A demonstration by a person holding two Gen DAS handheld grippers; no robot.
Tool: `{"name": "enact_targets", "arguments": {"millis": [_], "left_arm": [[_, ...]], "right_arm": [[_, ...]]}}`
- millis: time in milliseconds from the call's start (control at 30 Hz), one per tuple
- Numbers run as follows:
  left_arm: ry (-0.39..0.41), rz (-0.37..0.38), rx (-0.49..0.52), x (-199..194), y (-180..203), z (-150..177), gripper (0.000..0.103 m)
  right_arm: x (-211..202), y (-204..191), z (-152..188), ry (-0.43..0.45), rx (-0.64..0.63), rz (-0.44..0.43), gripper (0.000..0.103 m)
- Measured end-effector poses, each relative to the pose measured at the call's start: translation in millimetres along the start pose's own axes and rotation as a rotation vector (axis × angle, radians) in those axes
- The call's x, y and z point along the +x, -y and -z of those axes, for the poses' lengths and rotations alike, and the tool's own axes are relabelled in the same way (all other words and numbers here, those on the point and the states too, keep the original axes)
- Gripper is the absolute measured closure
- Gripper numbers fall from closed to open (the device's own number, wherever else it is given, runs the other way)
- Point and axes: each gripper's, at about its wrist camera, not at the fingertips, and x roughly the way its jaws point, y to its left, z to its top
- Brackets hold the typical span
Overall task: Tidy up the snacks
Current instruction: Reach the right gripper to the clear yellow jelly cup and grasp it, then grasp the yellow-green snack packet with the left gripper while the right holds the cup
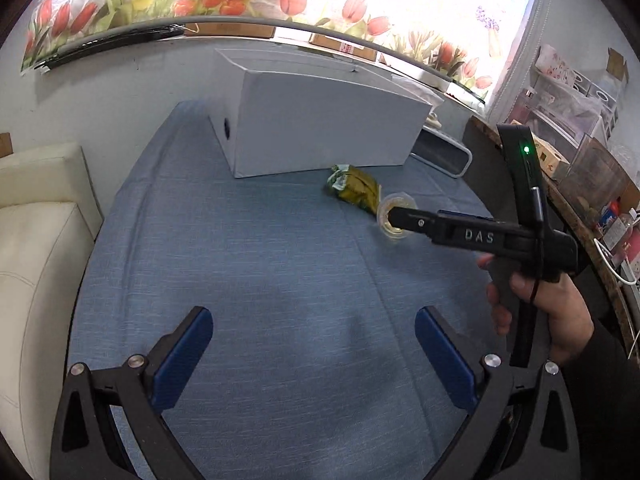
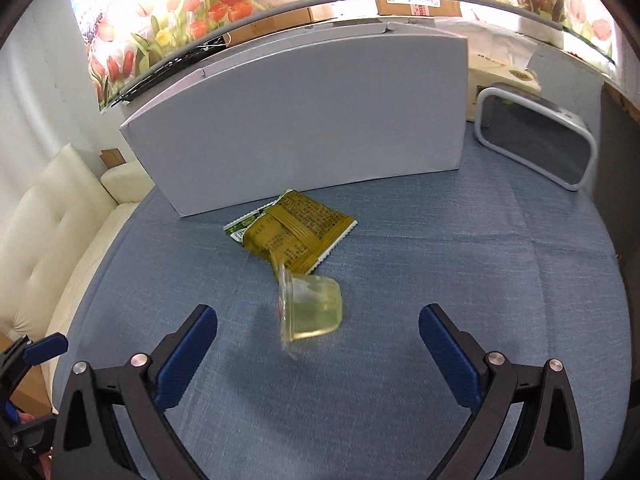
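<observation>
An olive-green snack packet [image 2: 296, 236] lies flat on the blue tablecloth [image 2: 440, 248], just in front of a closed white box [image 2: 304, 128]. A clear yellowish jelly cup [image 2: 316, 312] lies tipped on its side, blurred, between the packet and my right gripper [image 2: 318, 310]. That gripper is open, its blue pads [image 2: 188, 356] wide apart on either side of the cup without touching it. In the left wrist view the right gripper [image 1: 394, 216] reaches in from the right, its tip at the cup [image 1: 394, 202] next to the packet [image 1: 354, 188]. My left gripper [image 1: 313, 314] is open over bare cloth.
A grey-framed rectangular object [image 2: 536, 136] stands right of the box. A cream sofa [image 1: 36, 240] borders the table on the left. A cluttered shelf [image 1: 580, 168] rises on the right. A person's hand [image 1: 560, 304] holds the right gripper's handle.
</observation>
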Motion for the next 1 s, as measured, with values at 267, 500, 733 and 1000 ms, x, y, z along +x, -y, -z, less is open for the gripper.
{"name": "enact_targets", "arguments": {"millis": [267, 500, 733, 1000], "left_arm": [[0.004, -0.009, -0.015, -1, -8, -2, 0.0], [-0.024, -0.015, 0.025, 14, 2, -8, 0.0], [-0.055, -0.035, 0.107, 50, 26, -38, 0.0], [-0.078, -0.05, 0.141, 111, 60, -80, 0.0]], "right_arm": [[16, -6, -5, -0.03, -0.042, 0.003, 0.068], [-5, -7, 4, 0.026, -0.05, -0.021, 0.069], [-51, 7, 23, 0.051, -0.03, -0.031, 0.069], [-112, 32, 54, 0.112, 0.012, -0.036, 0.069]]}}
